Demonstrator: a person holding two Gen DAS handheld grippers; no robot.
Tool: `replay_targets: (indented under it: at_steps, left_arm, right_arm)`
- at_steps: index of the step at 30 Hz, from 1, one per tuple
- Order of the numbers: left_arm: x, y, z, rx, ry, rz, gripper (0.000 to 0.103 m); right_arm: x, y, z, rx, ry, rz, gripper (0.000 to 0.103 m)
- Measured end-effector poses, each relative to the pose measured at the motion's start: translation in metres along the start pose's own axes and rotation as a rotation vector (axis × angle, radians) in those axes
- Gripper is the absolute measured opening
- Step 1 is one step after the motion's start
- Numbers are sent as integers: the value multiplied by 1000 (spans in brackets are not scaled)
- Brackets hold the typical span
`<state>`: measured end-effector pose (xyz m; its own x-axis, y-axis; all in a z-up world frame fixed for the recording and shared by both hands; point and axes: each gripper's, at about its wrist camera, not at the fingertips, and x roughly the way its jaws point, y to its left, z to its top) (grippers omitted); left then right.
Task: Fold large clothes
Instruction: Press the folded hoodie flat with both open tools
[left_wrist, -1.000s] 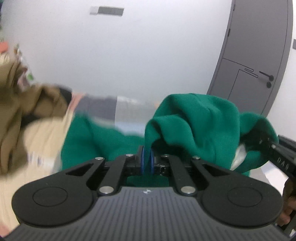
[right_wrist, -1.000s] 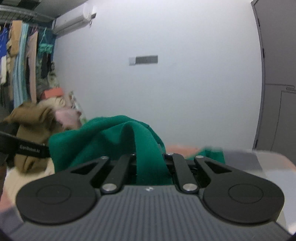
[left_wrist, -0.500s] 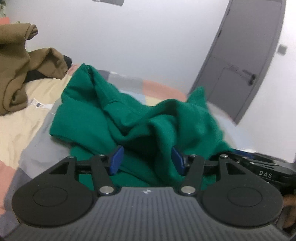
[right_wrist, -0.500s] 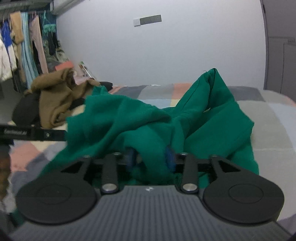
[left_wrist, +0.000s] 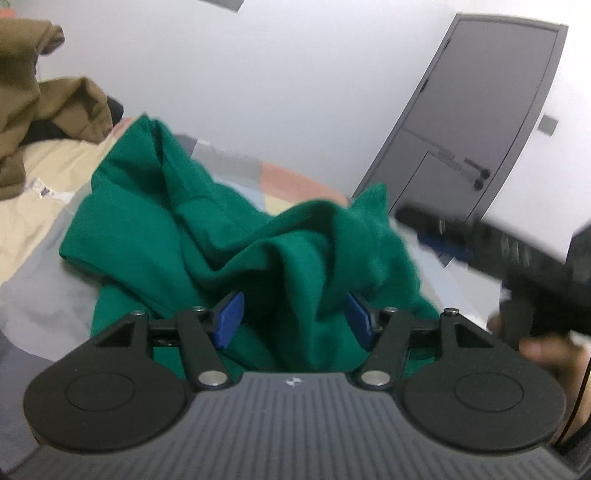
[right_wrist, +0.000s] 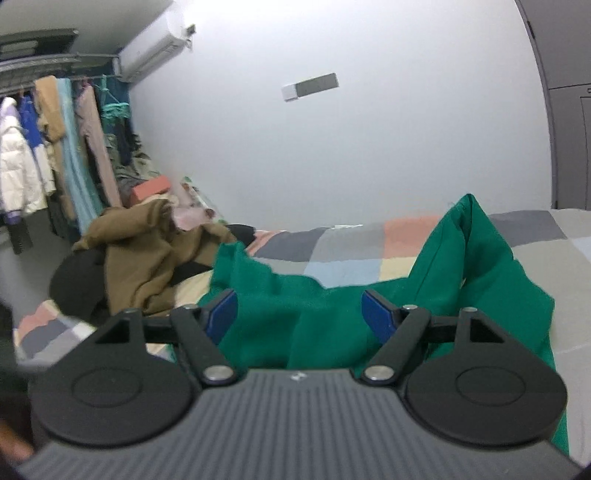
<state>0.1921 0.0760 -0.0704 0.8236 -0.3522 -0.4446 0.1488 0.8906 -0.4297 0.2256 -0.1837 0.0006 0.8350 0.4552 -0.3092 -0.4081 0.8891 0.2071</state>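
Observation:
A green garment (left_wrist: 207, 236) lies crumpled in a heap on the checked bed sheet (left_wrist: 33, 295). My left gripper (left_wrist: 293, 318) stands open just in front of it. A loose fold of green cloth rises between the blue pads (left_wrist: 229, 320) without being pressed. In the right wrist view the green garment (right_wrist: 476, 266) spreads across the bed. The jaws of my right gripper (right_wrist: 300, 314) are opening, and slack green cloth lies between its pads (right_wrist: 376, 314). The right gripper (left_wrist: 491, 243) shows blurred at the right of the left wrist view, with a hand (left_wrist: 546, 350) below it.
A brown garment (right_wrist: 147, 254) and a black one (right_wrist: 74, 284) are piled at the bed's left end. Clothes hang on a rack (right_wrist: 55, 140) by the left wall, under an air conditioner (right_wrist: 151, 55). A grey door (left_wrist: 476, 122) stands past the bed's right side.
Both grippers were shut on the green garment and held it up. Both have since opened and sunk, and the garment has dropped onto the bed in a heap.

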Motion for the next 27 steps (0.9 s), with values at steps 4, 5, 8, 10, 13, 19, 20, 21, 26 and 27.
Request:
replay_targets:
  at_steps: [4,5,8,10,13,19,20,21,26,27]
  left_arm:
    - [27,14,-5,-41,88,25,64]
    - [32,17,-7,-46,102,34,64]
    - [44,22,-11,-63,154,51,64]
    - [46,23,-10,-57,155,57,64]
    - [41,29,-9,-75,141,62,64]
    - [14,36,-2,-67,47,79,64]
    - [10,36,-1,-65,36,75,64]
    - [5,35,-1,-56,23,72,64]
    - [-22,27,4,-29,-81,27,64]
    - [-28,27,6,-33,-111,8,64]
  right_arm:
    - [29,-19,3,124,15,28,75]
    - [35,-23,1,137,26,36,71]
    - [50,-28,-6,123,90,50,58]
    - [59,-27,-13,108,149,56,50]
    - [62,-22,-29,70,225,47,47]
    - [54,-1,-62,-77,316,13,46]
    - [53,3,-67,-105,318,4,46]
    - [53,7,-73,-137,316,-8,46]
    - [57,12,-81,-172,310,-46,46]
    - [56,12,-81,-171,308,-49,46]
